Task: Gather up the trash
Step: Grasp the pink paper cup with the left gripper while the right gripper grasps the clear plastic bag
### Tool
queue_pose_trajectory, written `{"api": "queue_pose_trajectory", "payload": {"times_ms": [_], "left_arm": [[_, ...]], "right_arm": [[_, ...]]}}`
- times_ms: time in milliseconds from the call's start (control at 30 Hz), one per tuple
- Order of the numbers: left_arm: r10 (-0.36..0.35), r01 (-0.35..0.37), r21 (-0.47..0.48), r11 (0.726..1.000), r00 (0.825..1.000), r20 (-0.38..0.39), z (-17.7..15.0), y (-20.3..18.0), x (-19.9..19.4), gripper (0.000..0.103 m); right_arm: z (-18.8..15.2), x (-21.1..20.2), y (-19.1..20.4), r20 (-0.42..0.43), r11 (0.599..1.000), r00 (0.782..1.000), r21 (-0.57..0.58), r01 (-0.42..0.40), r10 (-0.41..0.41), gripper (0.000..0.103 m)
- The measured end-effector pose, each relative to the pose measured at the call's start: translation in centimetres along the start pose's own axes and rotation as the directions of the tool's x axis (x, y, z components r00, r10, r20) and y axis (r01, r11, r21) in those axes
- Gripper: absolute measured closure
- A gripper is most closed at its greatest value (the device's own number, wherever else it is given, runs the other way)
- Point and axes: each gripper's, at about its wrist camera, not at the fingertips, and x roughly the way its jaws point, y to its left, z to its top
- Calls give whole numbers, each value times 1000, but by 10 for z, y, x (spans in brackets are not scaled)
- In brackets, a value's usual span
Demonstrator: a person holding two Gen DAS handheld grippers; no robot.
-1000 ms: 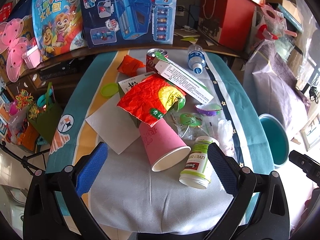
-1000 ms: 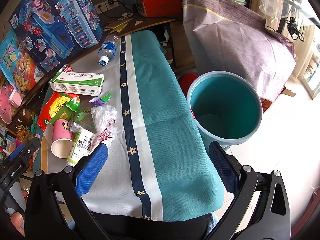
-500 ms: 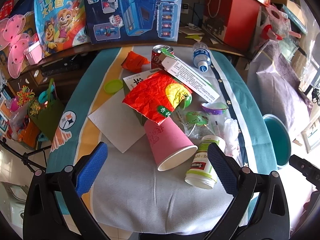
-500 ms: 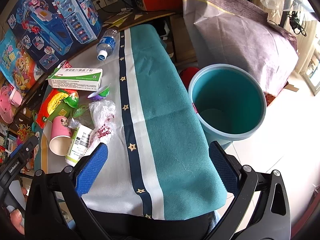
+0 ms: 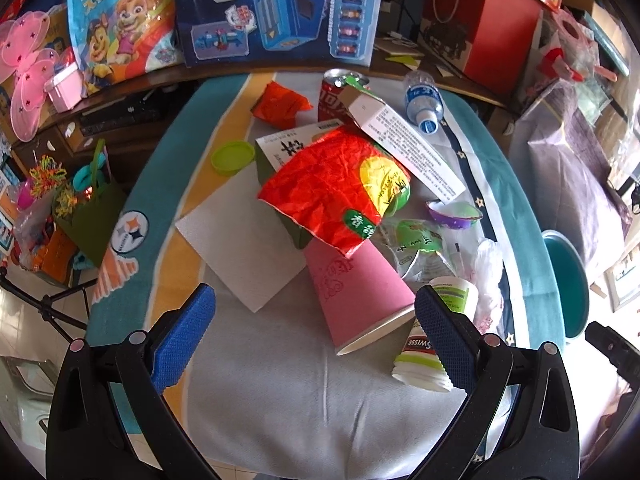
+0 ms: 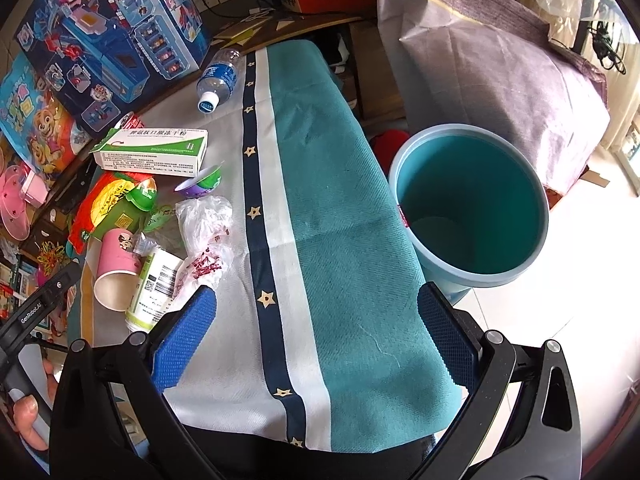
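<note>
A pile of trash lies on the cloth-covered table (image 5: pixel 280 408): a pink paper cup (image 5: pixel 356 292) on its side, a white Swisse bottle (image 5: pixel 428 356), a red crumpled wrapper (image 5: pixel 328 188), a long white carton (image 5: pixel 404 140), a water bottle (image 5: pixel 420 96), a red can (image 5: pixel 336 96) and a crumpled clear bag (image 6: pixel 206 224). My left gripper (image 5: pixel 316 336) is open, just short of the pink cup. My right gripper (image 6: pixel 316 332) is open and empty above the teal cloth (image 6: pixel 348 216). A teal bin (image 6: pixel 472 208) stands on the floor to the right of the table.
A white paper sheet (image 5: pixel 236 248), a green lid (image 5: pixel 234 156) and a purple jelly cup (image 5: pixel 454 214) also lie on the table. Toy boxes (image 5: pixel 276 4) and a red box (image 5: pixel 476 16) line the back. A purple-grey bag (image 6: pixel 492 56) sits behind the bin.
My left gripper has moved forward and slightly left, so the pink cup and bottle sit lower and closer between its fingers. My right gripper has shifted slightly; both stay open.
</note>
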Motion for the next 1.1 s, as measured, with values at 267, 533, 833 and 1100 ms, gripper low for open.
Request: {"api": "queue_pose_trajectory", "payload": {"times_ms": [267, 533, 833, 1100], "left_arm": [[24, -25, -19, 999, 998, -60, 7, -12, 41, 3], [25, -24, 15, 1000, 998, -57, 4, -11, 49, 3], [-7, 7, -6, 1000, 995, -95, 4, 18, 46, 3], [-72, 69, -25, 997, 988, -137, 1, 12, 65, 5]], "right_arm": [[4, 20, 2, -41, 1000, 999, -11, -10, 9, 6], [19, 40, 20, -86, 998, 995, -39, -54, 51, 16], [40, 72, 71, -172, 976, 969, -96, -195, 176, 42], [52, 105, 97, -228, 973, 959, -116, -200, 170, 43]]}}
